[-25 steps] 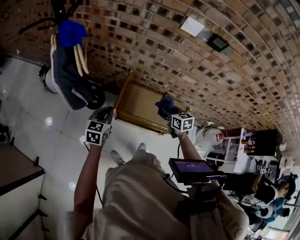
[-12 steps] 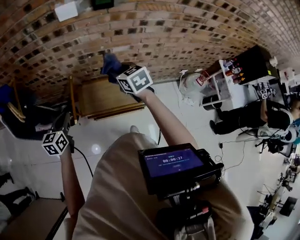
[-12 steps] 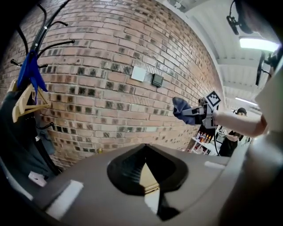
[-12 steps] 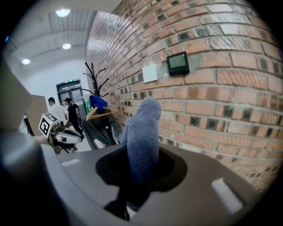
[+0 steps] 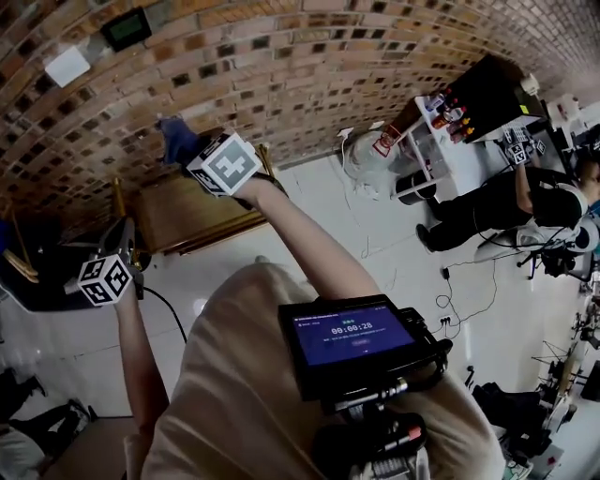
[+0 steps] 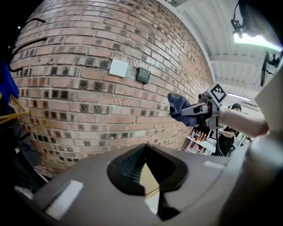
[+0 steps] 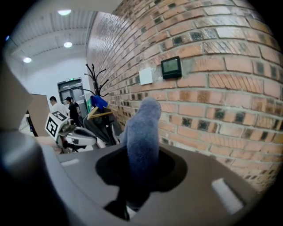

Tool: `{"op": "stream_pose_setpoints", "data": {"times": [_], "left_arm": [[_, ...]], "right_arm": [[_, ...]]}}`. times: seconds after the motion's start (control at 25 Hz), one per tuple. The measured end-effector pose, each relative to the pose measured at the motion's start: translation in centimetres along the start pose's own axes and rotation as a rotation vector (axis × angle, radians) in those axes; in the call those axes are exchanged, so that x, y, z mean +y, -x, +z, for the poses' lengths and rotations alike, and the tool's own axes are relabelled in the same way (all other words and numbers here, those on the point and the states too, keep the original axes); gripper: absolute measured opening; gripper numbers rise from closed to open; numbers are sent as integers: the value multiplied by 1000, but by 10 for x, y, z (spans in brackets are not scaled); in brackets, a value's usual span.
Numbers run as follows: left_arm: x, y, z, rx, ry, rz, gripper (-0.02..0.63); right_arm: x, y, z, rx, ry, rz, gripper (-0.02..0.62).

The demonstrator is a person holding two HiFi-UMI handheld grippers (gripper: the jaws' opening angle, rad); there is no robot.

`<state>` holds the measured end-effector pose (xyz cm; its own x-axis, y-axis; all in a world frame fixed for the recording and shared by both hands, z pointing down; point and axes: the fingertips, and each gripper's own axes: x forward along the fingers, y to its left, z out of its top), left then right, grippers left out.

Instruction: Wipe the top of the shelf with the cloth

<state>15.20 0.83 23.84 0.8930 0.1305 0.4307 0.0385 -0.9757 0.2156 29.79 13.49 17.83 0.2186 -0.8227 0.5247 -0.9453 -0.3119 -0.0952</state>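
The wooden shelf [image 5: 183, 214] stands against the brick wall, its top seen from above. My right gripper [image 5: 187, 150] is raised in front of the wall, above the shelf's far edge, shut on a blue cloth [image 5: 172, 136]. In the right gripper view the cloth [image 7: 142, 132] sticks up out of the jaws. From the left gripper view, the right gripper [image 6: 194, 112] shows holding the cloth [image 6: 177, 106] in the air. My left gripper [image 5: 122, 236] hangs lower, left of the shelf, with its jaw tips together and nothing in them.
The brick wall carries a white plate [image 5: 67, 66] and a black panel [image 5: 127, 28]. A dark jacket on a coat stand [image 5: 23, 272] hangs at the left. A white rack with bottles [image 5: 441, 117] and a seated person [image 5: 506, 202] are at the right. Cables lie on the tiled floor [image 5: 403, 253].
The head view has swung. My right gripper with the cloth has gone from over the shelf to up in front of the wall. The left gripper stays low at the left.
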Motion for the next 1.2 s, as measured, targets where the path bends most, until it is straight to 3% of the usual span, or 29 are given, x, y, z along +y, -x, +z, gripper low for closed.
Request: {"op": "stream_pose_setpoints", "data": {"times": [0.24, 0.44, 0.8, 1.0, 1.2], "left_arm": [[-26, -24, -19, 24, 4, 2, 6], [-46, -43, -43, 26, 2, 0, 6], [-33, -43, -77, 45, 26, -6, 5], [-7, -45, -72, 56, 27, -2, 6], [-2, -53, -65, 71, 16, -55, 5]], "right_arm": [[-9, 26, -45, 8, -36, 55, 86], [-38, 59, -91, -52, -130, 60, 86], [-85, 93, -186, -68, -302, -89, 87], [-85, 80, -190, -129, -369, -136, 89], [-77, 67, -171, -216, -390, -151, 89]]}}
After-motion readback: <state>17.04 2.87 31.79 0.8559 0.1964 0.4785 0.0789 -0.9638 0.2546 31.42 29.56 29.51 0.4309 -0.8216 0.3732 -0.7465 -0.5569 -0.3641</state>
